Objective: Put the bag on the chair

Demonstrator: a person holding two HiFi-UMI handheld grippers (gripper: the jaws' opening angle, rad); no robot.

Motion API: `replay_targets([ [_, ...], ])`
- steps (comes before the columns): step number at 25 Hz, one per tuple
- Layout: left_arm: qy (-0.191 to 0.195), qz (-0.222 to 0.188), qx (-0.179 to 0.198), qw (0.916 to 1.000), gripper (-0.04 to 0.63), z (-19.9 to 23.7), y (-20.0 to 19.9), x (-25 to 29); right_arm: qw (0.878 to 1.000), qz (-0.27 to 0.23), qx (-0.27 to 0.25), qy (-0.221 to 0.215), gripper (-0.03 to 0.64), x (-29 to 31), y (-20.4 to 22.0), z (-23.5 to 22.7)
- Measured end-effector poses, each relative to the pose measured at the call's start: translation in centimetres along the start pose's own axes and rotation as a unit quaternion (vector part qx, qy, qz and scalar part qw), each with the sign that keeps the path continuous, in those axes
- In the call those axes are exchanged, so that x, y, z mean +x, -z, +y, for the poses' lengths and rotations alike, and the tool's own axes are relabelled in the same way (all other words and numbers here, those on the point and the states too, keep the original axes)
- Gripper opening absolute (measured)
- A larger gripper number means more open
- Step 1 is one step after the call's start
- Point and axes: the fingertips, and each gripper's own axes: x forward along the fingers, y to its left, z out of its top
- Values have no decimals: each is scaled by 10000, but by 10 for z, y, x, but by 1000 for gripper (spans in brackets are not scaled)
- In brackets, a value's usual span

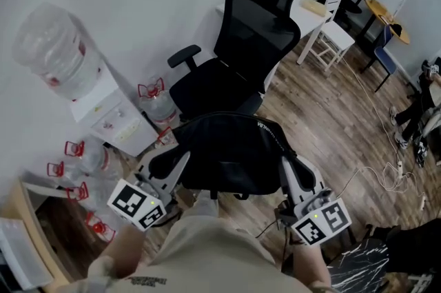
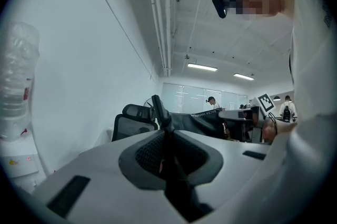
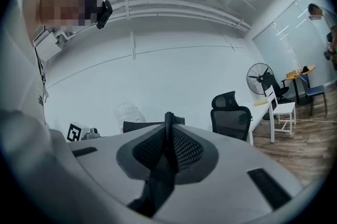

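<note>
My left gripper [image 1: 178, 167] and right gripper [image 1: 288, 171] pinch thin folds of the bag [image 1: 227, 154], probably straps. One could slip short of the chair [image 1: 220, 88] beyond my fingertips.

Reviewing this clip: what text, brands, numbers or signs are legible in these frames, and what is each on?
No text reads clearly enough to quote.
Bag: white lettering along its rim, too small to read.
Shirt: dark print at the bottom edge of the head view, blurred.
Jug: red label, blurred.
Left cube and right cube: black-and-white square markers, no letters.
</note>
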Motion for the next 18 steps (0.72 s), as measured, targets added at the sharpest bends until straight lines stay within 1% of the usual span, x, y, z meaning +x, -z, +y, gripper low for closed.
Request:
replay_targets([
  [8,62,-12,-31,10000,64,83,-28,61,9999,-2,-29,103,56,96,-24,-34],
  [13,106,-121,46,9999,64,132,-51,96,9998,-71,-125,127,57,153,-43,-51],
  [18,67,-236,149,9996,64,177,-68,126,9995,-169,-228,142,55,203,-57,-65],
])
